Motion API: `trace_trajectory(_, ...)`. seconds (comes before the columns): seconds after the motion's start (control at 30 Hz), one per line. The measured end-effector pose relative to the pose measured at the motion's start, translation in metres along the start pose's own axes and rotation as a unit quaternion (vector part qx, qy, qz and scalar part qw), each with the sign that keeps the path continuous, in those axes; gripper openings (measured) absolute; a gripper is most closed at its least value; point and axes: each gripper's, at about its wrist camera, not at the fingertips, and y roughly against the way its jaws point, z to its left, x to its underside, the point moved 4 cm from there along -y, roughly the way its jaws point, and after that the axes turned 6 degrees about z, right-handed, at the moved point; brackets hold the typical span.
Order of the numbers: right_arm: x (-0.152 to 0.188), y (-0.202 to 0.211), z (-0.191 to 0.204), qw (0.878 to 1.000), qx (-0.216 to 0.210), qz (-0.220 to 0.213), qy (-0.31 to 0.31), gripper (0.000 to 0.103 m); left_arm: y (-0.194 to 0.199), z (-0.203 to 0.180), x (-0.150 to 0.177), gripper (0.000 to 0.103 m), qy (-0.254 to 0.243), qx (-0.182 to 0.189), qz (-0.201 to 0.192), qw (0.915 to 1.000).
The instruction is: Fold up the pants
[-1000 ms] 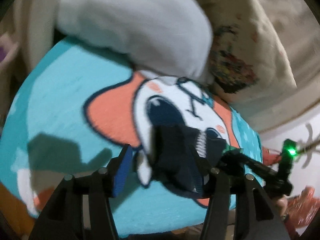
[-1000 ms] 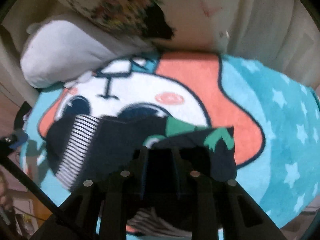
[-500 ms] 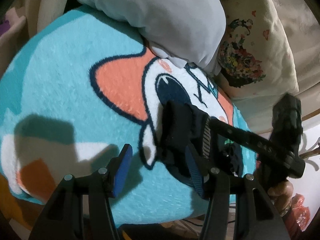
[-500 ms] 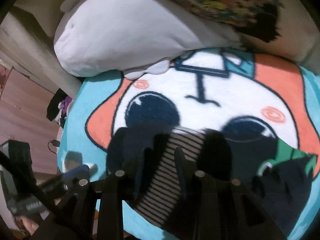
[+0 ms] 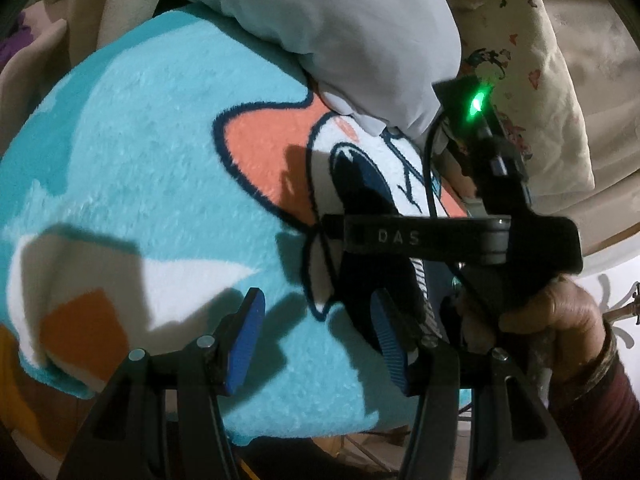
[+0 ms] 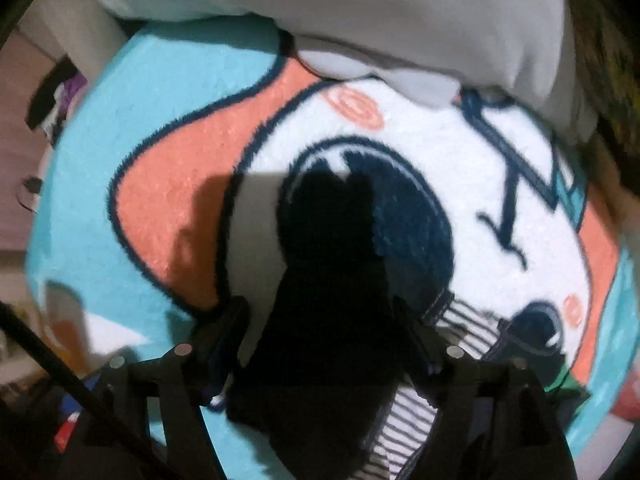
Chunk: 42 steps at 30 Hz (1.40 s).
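Since half a second ago the right gripper [image 6: 320,320] has swung leftward across the blanket [image 5: 160,160] and its fingers [image 6: 224,328], earlier pinched on the pants [image 6: 328,340], now stand spread astride the dark cloth; the pants lie bunched near the blanket's front edge; the left gripper [image 5: 316,336] hovers beside them, fingers [image 5: 248,332] spread, grasping nothing; a grey pillow [image 5: 320,28] rests on the far edge.

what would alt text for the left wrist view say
The open left gripper hovers over a teal cartoon blanket, its right blue pad against dark pants. The right gripper crosses above the pants, a white pillow behind.
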Motion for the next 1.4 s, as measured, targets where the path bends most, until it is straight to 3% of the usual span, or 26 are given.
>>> trace_trajectory(0.03,0.0,0.001,0.001,1.0,-0.001,0.0,0.003,0.06,-0.001,-0.001,0.002,0.054,-0.004,0.001,0.001,1.0)
trace_trajectory(0.13,0.005,0.006,-0.012,1.0,-0.011,-0.005,-0.003,0.035,-0.008,-0.007,0.007,0.054,-0.015,0.006,0.01,0.9998)
trace_trajectory(0.2,0.009,0.008,-0.023,1.0,-0.027,-0.006,-0.014,0.03,-0.018,-0.014,0.008,0.054,-0.023,0.008,0.02,0.9995)
trace_trajectory(0.4,0.018,0.019,-0.039,0.994,-0.099,-0.027,-0.046,0.03,-0.038,-0.044,0.006,0.056,-0.065,0.031,0.035,0.9967)
trace_trajectory(0.47,0.021,0.022,-0.042,0.992,-0.108,-0.03,-0.051,0.03,-0.041,-0.052,0.006,0.063,-0.077,0.031,0.032,0.9961)
trace_trajectory(0.77,0.036,0.05,-0.053,0.989,-0.122,-0.071,-0.049,0.028,-0.059,-0.067,0.006,0.067,-0.112,0.012,0.029,0.9933)
trace_trajectory(0.8,0.035,0.053,-0.055,0.988,-0.124,-0.073,-0.05,0.028,-0.06,-0.07,0.006,0.066,-0.114,0.015,0.031,0.9928)
trace_trajectory(0.87,0.039,0.057,-0.061,0.986,-0.133,-0.078,-0.057,0.028,-0.061,-0.078,0.007,0.03,-0.12,0.027,0.038,0.9916)
trace_trajectory(0.9,0.042,0.061,-0.063,0.985,-0.137,-0.08,-0.059,0.028,-0.061,-0.08,0.007,0.025,-0.122,0.027,0.042,0.9913)
trace_trajectory(1.1,0.056,0.077,-0.084,0.977,-0.163,-0.109,-0.082,0.028,-0.048,-0.106,0.012,0.02,-0.151,0.022,0.032,0.9877)
trace_trajectory(1.4,0.106,0.104,-0.145,0.947,-0.222,-0.182,-0.146,0.028,-0.047,-0.179,0.03,0.02,-0.235,0.008,0.038,0.9712)
